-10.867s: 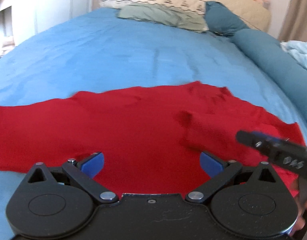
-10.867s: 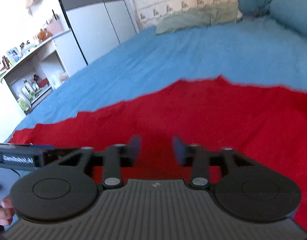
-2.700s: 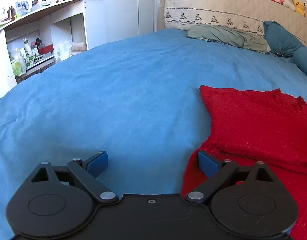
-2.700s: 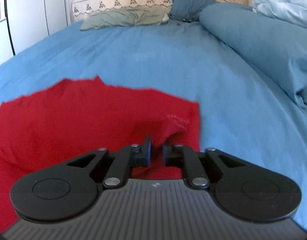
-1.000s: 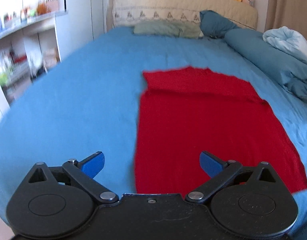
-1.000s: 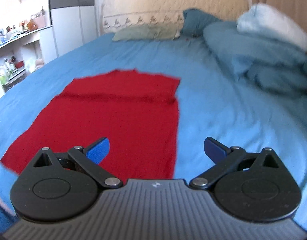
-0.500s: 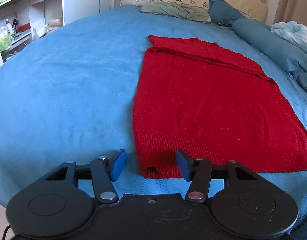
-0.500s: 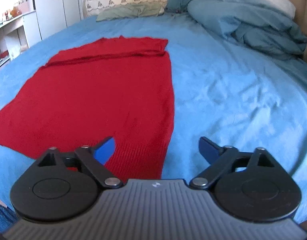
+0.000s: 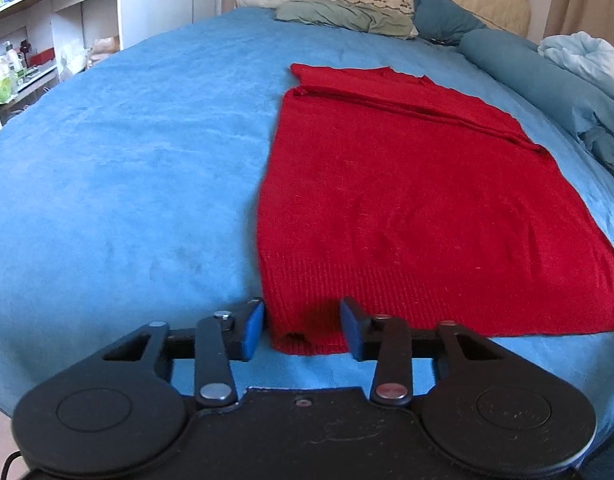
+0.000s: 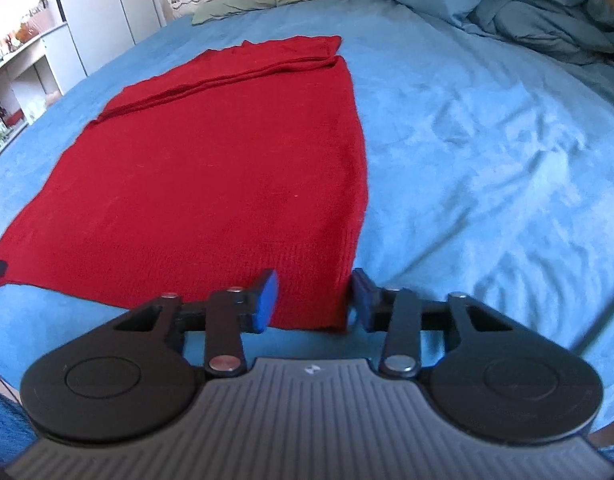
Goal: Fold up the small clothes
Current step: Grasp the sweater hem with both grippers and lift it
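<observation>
A red knit garment [image 9: 407,184] lies flat on the blue bed, its sleeves folded in across the far end. My left gripper [image 9: 303,326] is open, its jaws either side of the near left hem corner. In the right wrist view the same garment [image 10: 211,168] fills the middle. My right gripper [image 10: 313,300] is open, its jaws astride the near right hem corner. The tip of the other gripper shows at the garment's far corner in each view.
The blue bed sheet [image 9: 127,160] spreads around the garment. Pillows [image 9: 343,16] and a headboard lie at the far end. A rolled teal duvet [image 10: 499,4] lies along the right side. White shelves [image 9: 35,40] stand left of the bed.
Both grippers have moved down to the near hem and narrowed around its corners. The right gripper's jaws have closed in from wide open.
</observation>
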The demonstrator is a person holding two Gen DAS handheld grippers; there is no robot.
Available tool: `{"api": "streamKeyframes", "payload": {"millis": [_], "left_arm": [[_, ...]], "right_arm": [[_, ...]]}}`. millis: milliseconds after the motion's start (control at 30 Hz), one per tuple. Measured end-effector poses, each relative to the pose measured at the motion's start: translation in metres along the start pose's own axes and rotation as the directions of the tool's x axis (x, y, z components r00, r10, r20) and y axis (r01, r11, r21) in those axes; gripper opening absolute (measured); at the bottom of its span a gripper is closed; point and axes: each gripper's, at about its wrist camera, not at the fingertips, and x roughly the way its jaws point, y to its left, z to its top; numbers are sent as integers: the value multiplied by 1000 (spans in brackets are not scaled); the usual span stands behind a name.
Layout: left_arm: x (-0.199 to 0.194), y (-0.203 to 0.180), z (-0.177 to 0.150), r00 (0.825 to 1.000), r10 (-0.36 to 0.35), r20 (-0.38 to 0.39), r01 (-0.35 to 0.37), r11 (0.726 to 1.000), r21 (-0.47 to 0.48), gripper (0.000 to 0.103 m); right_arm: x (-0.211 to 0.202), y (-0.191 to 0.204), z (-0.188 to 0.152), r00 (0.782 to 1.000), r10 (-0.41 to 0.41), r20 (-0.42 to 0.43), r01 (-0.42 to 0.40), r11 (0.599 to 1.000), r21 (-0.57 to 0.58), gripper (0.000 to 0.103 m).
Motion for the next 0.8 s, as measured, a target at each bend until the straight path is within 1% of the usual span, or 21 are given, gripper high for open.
{"api": "streamKeyframes", "payload": {"millis": [33, 100, 133, 200, 233, 300, 400, 500, 633, 700, 800], "left_arm": [[0, 0, 0, 1000, -4, -4, 4, 1000, -3, 37], [1, 1, 1, 1000, -7, -10, 7, 1000, -13, 26], [1, 0, 1, 1000, -7, -12, 7, 1000, -18, 23], [2, 0, 1, 1000, -8, -18, 8, 1000, -23, 11], [1, 0, 1, 1000, -9, -20, 8, 1000, -22, 9], [0, -2, 1, 1000, -5, -20, 4, 1000, -18, 7], [-3, -3, 2, 1000, 3, -15, -3, 1000, -19, 5], [-10, -5, 7, 1000, 9, -8, -9, 1000, -18, 5], [-31, -6, 24, 999, -13, 39, 14, 999, -32, 5], [-43, -7, 39, 997, -24, 76, 27, 999, -43, 4], [-54, -5, 68, 991, -56, 124, 67, 994, -83, 4]], "right_arm": [[0, 0, 0, 1000, -1, 0, 1, 1000, -1, 54], [0, 1, 0, 1000, -2, -1, 2, 1000, 2, 52], [1, 0, 0, 1000, -2, -2, 2, 1000, 6, 51], [1, -1, 0, 1000, 2, -3, -2, 1000, 14, 41], [2, -2, 1, 1000, 5, -4, -5, 1000, 18, 39], [2, -3, 1, 1000, 13, -3, -13, 1000, 28, 29], [1, -3, 1, 1000, 24, 0, -24, 999, 42, 23], [-3, -3, 4, 999, 38, 8, -38, 998, 52, 21], [-17, -12, 16, 995, 94, 37, -98, 988, 122, 21], [-25, -15, 29, 991, 117, 68, -126, 980, 155, 20], [-34, -21, 62, 979, 165, 123, -187, 961, 205, 20]]}}
